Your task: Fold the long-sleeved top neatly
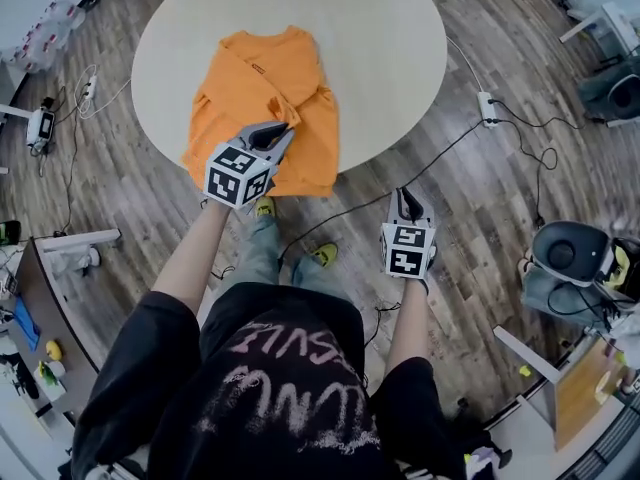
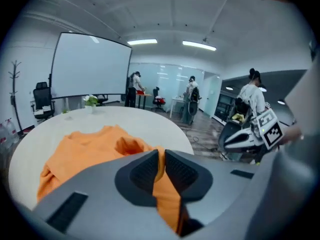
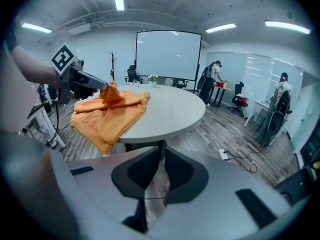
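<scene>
Left gripper view shows the left gripper (image 2: 161,156) with its two dark fingers (image 2: 143,174) squeezed tight on a fold of the orange top (image 2: 80,151). The cloth runs up between them and hangs down below.

The rest of the top lies bunched on the round white table (image 2: 45,129), at the side nearest the person. Part of it hangs over the edge.

Right gripper view shows the right gripper (image 3: 162,156) with its fingers almost together and nothing in them. Only the wood floor (image 3: 235,134) shows through the thin gap. This gripper is off the table, out over the floor.

From that side you can see the left gripper holding a bit of the top up in a small peak. Head view does not show that peak well.

Head view shows the whole top from above, both bare arms, the person's black shirt (image 1: 270,388) and yellow shoes (image 1: 322,255). Only the two gripper views show the big white screen (image 3: 167,54) and the people (image 2: 252,101) far back in the room.
</scene>
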Action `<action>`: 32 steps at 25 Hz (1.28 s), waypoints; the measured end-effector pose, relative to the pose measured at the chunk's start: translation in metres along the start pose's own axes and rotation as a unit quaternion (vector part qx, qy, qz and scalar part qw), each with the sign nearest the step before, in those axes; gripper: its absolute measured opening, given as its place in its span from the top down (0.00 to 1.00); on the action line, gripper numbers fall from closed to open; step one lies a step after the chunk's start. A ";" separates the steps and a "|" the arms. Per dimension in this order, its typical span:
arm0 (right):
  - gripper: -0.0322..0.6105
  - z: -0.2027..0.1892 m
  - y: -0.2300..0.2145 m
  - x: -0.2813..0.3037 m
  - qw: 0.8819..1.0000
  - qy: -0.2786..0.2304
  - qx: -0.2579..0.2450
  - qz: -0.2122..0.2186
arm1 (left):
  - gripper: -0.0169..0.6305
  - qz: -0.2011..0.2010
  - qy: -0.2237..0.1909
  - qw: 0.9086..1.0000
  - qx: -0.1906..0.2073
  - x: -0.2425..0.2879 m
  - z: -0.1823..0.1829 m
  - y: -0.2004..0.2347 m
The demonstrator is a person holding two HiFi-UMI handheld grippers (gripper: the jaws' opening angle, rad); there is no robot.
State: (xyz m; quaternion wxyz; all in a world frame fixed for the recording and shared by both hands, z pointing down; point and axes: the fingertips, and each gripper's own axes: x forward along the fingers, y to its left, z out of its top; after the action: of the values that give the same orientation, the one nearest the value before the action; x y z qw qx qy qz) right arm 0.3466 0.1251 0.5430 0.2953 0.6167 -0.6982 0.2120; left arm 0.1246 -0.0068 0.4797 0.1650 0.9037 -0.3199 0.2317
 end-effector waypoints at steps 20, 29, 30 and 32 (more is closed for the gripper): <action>0.88 -0.035 0.010 -0.002 0.999 0.032 0.010 0.008 | 0.69 0.052 0.160 0.985 0.027 0.075 -0.062 -0.008; 0.88 -0.029 0.007 0.003 1.000 0.026 0.004 0.011 | 0.92 0.045 0.044 0.997 0.045 0.053 0.000 -0.013; 0.88 -0.027 0.008 0.004 1.000 0.023 0.003 0.013 | 0.92 0.032 0.022 0.998 0.053 0.048 0.014 -0.023; 0.88 -0.021 0.009 0.006 1.000 0.018 0.005 0.015 | 0.92 -0.003 0.023 0.997 0.072 0.043 0.015 -0.044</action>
State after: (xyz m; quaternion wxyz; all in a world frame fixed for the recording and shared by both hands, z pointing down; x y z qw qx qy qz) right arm 0.3405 0.1363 0.5633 0.3017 0.6033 -0.7012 0.2309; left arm 0.1875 -0.0018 0.4831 0.1078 0.9087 -0.2956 0.2743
